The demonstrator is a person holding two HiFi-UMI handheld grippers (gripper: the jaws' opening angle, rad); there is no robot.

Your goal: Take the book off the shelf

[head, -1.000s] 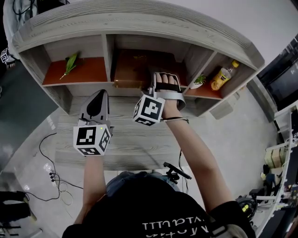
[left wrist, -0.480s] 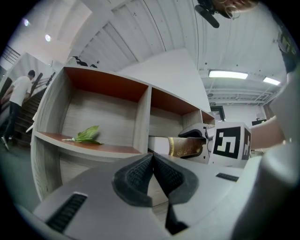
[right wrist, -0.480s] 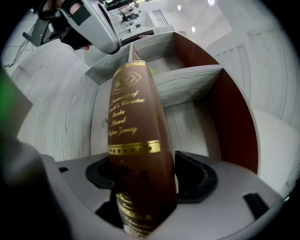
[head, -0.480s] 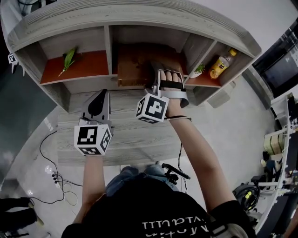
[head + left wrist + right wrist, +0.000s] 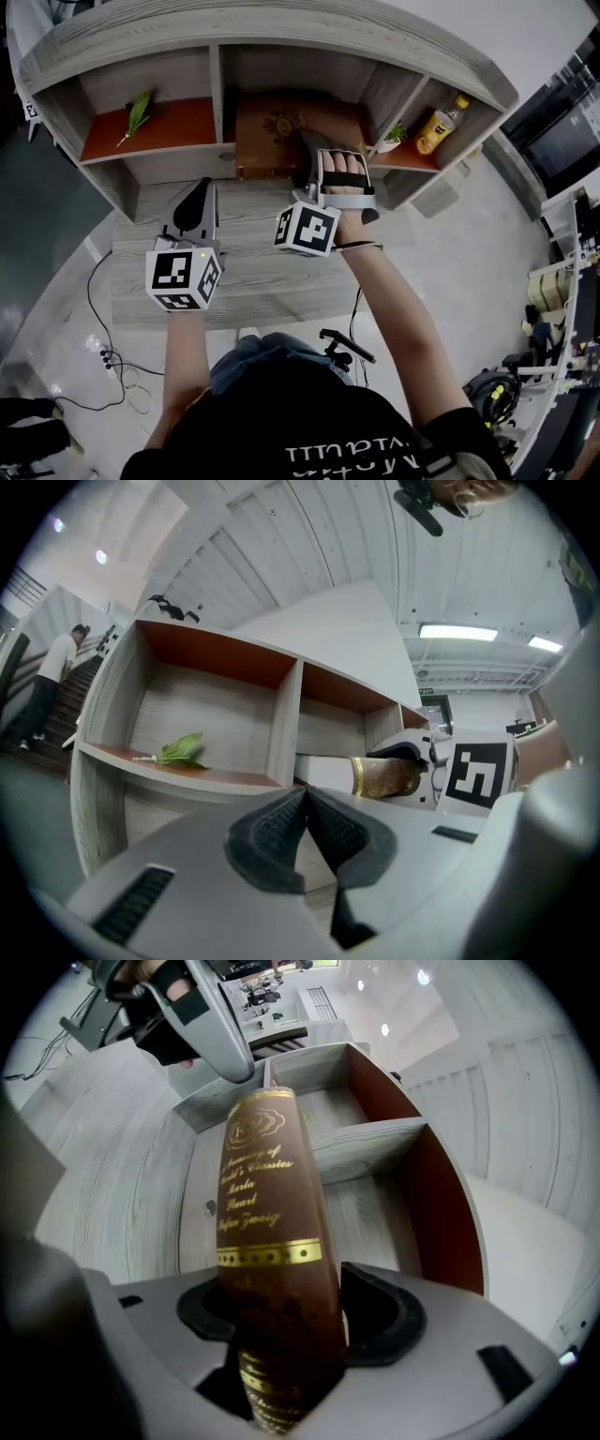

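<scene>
A brown book (image 5: 272, 136) with gold lettering lies flat in the middle compartment of the grey wooden shelf (image 5: 225, 28). Its near edge is at the shelf lip. My right gripper (image 5: 314, 157) reaches into that compartment. Its jaws have just been closing, and the book's spine (image 5: 267, 1204) now fills the gap between the pads of the right gripper (image 5: 281, 1312). My left gripper (image 5: 200, 192) hangs in front of the shelf, below the left compartment, shut and empty. In the left gripper view its pads (image 5: 305, 808) touch, and the book (image 5: 384, 775) shows at the right.
A green leaf (image 5: 138, 114) lies in the left compartment. A small potted plant (image 5: 392, 141) and a yellow bottle (image 5: 436, 127) stand in the right one. A grey wooden desk (image 5: 244, 272) runs below the shelf. Cables (image 5: 103, 356) trail on the floor at the left.
The right gripper has shifted slightly at the middle compartment and its jaws have narrowed onto the book's spine. The left gripper has stayed where it was.
</scene>
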